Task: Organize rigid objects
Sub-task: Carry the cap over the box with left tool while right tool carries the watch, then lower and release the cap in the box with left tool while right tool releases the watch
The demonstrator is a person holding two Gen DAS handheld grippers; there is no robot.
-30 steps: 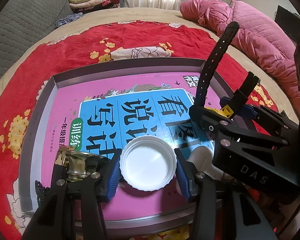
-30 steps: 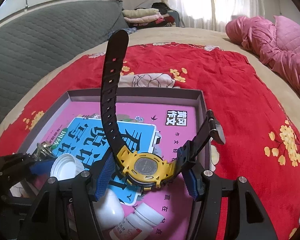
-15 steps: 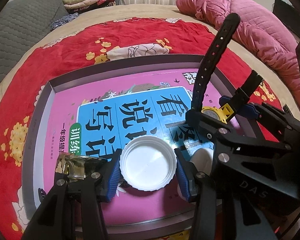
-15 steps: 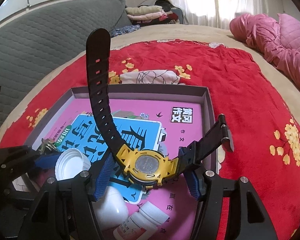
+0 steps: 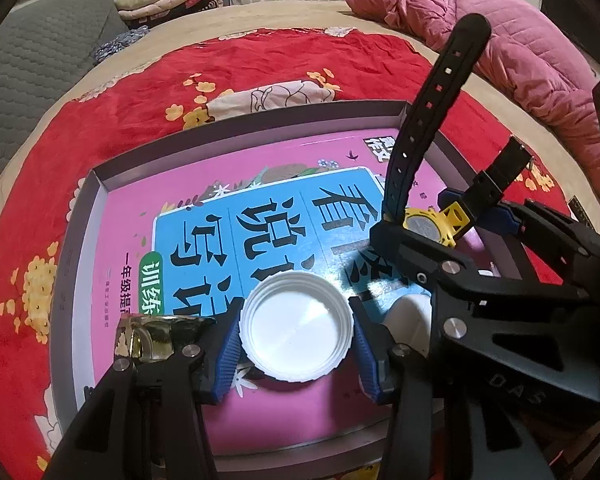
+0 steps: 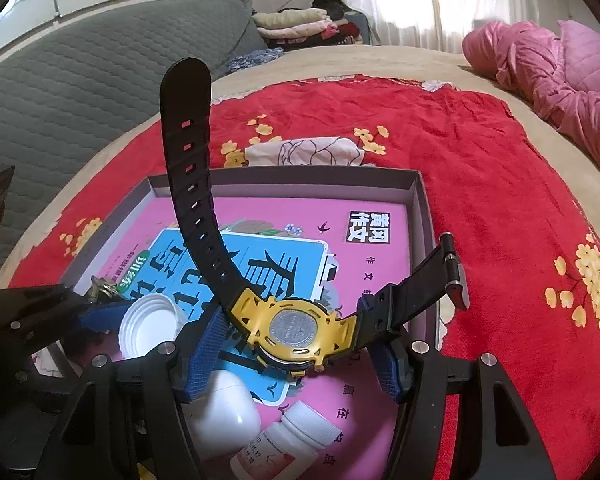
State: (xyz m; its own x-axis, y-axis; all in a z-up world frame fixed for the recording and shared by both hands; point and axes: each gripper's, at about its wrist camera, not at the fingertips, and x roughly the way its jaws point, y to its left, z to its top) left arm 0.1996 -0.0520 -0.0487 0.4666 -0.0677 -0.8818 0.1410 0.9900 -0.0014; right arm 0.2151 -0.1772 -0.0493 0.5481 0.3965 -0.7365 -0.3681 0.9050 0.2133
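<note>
My right tool pinches the yellow-cased watch by its case, back plate up, long black strap rearing over the grey tray and the buckle end hanging out past the right wall. My left tool is pressed onto the white bottle cap, open side up, low over the near left part of the tray.

Largest first: the bed's red floral blanket carries the tray, and a pink workbook covers the tray floor, so both pieces should go down flat on that cover. I'd lower the watch toward the bare pink stretch near the right wall, tipping it so both straps land inside. The white bottle and the labelled pill bottle lie close beneath my right tool; I should steer clear. The cap can settle beside the brass-coloured thing near my left finger, which I can't identify.
</note>
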